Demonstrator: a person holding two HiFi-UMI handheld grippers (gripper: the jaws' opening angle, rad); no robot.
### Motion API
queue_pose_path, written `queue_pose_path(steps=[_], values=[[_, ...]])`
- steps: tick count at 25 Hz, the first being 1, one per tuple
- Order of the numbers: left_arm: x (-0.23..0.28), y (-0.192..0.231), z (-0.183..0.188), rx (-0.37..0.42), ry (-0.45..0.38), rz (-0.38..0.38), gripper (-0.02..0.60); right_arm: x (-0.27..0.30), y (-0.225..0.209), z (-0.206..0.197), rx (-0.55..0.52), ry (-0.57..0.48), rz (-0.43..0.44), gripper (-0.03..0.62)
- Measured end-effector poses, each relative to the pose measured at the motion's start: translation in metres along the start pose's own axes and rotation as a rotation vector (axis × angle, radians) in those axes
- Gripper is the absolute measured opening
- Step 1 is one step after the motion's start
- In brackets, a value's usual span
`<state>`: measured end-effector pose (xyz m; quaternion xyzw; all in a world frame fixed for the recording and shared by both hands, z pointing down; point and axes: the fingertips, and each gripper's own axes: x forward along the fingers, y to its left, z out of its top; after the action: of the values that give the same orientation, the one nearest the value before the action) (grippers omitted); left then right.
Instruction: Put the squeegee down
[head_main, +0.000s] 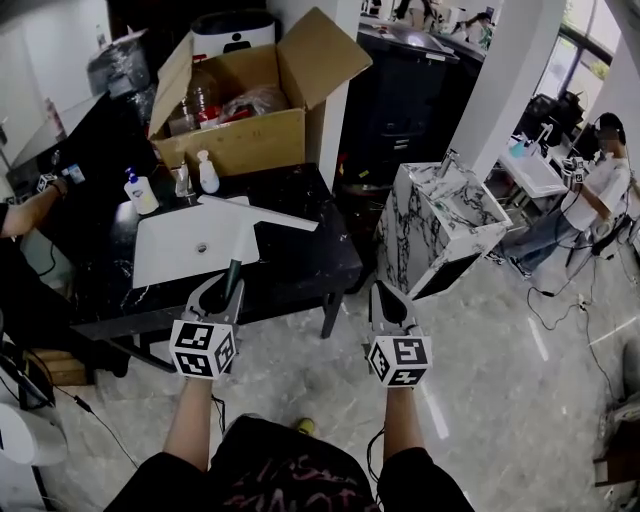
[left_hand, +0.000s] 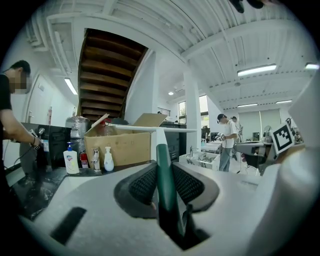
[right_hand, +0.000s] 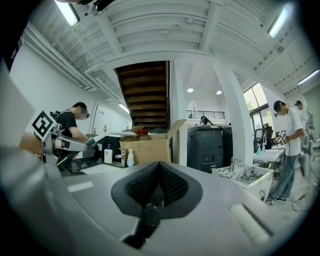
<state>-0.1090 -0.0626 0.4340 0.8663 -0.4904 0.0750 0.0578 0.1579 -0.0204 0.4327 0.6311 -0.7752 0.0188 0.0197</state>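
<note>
Head view: two grippers above pale floor tiles. The left gripper (head_main: 228, 290) clamps the one squeegee (head_main: 255, 215) by its green handle, which crosses the black table's (head_main: 300, 270) front edge, with the blade over a white basin (head_main: 170, 250). Along the back edge stand one cardboard box (head_main: 240, 140) and two bottles, a blue-capped bottle (head_main: 140, 192) and a white bottle (head_main: 208, 172).

Left gripper view: the pads press the handle (left_hand: 164, 175).

Right gripper view: the right gripper (right_hand: 159, 172) is closed, with nothing between its jaws.
</note>
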Motion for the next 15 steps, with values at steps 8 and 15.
queue_pose_path(steps=[8, 15], values=[[0.030, -0.004, 0.000, 0.012, 0.011, 0.012, 0.098, 0.023, -0.022, -0.004, 0.025, -0.001, 0.014, 0.011], [0.070, 0.006, 0.001, 0.002, 0.013, 0.000, 0.098, 0.059, -0.041, -0.008, 0.023, 0.005, 0.009, 0.011]])
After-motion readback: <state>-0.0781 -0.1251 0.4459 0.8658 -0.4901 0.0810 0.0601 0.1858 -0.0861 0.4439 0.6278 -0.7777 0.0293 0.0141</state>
